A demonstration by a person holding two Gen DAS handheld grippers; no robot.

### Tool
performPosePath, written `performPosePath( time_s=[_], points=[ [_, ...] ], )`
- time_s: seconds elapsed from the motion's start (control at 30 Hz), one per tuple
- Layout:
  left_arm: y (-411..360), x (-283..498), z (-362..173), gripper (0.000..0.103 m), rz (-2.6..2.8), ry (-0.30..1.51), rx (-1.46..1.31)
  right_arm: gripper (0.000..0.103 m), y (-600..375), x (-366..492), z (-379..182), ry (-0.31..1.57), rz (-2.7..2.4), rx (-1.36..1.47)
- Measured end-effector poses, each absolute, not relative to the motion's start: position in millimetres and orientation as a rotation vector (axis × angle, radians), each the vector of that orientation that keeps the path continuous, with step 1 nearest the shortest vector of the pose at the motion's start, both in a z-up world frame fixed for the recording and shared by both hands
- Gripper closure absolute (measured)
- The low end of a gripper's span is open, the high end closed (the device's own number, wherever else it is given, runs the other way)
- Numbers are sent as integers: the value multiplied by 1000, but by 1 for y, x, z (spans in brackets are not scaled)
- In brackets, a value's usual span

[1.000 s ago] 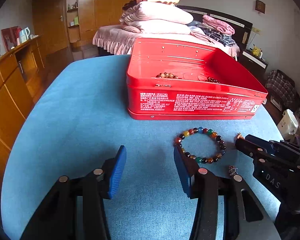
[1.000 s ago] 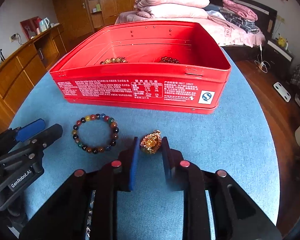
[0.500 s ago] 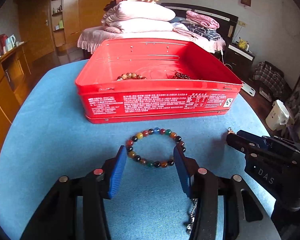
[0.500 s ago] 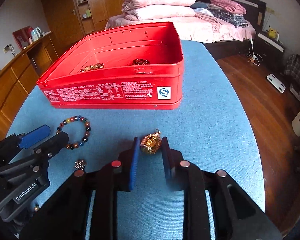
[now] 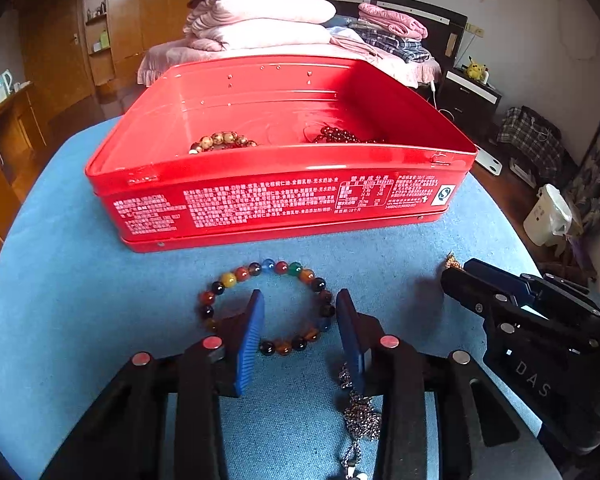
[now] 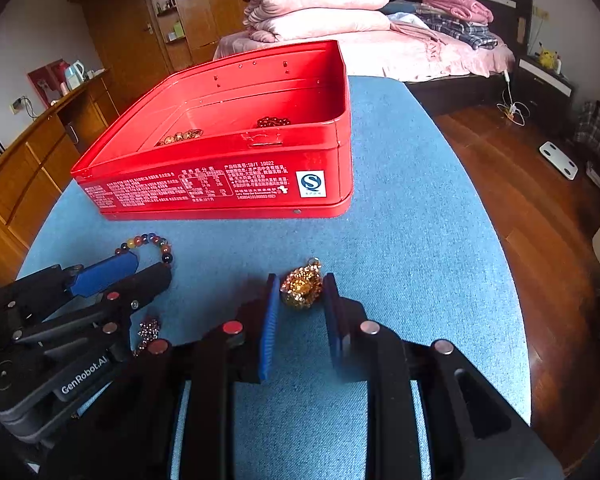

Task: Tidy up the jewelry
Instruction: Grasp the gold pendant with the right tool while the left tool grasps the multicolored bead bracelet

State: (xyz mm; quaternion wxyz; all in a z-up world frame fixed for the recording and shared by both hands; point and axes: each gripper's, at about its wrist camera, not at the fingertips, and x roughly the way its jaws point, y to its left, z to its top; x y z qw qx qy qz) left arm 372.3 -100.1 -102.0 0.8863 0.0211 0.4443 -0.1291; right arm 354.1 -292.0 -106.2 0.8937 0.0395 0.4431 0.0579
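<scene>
On your blue tabletop [image 5: 80,300], the red tin [image 5: 280,196] holds two bracelets. Your left hand-held gripper [image 5: 300,324] straddles the bead bracelet [image 5: 268,276], half open; your right hand-held gripper [image 6: 302,308] pinches the gold pendant [image 6: 302,286].

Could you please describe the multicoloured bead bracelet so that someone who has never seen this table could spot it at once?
Start at the red tin on the blue tablecloth. On the cloth just in front of it lies the bracelet, a ring of round beads. Unlike the silver chain and gold charm nearby, its beads mix yellow, orange, blue, green and black.
</scene>
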Motion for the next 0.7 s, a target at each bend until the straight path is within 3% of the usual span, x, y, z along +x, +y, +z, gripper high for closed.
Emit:
performPosePath(
  time_s=[0.2, 0.23, 0.3, 0.37, 0.7],
  points=[
    [-105, 374, -103, 67, -260, 926, 64, 82, -294, 353, -107, 919, 122, 86],
    [-105, 374, -103, 71, -261, 926, 63, 82, -294, 353, -107, 919, 122, 86],
    [-106, 375, -104, 89, -275, 927, 54, 82, -294, 353, -107, 919, 121, 85],
    [-105, 375, -104, 94, -283, 929, 39, 82, -295, 353, -107, 919, 120, 83],
    [-70, 370, -96, 95, -292, 917, -72, 82, -297, 352, -108, 916, 110, 92]
  ],
)
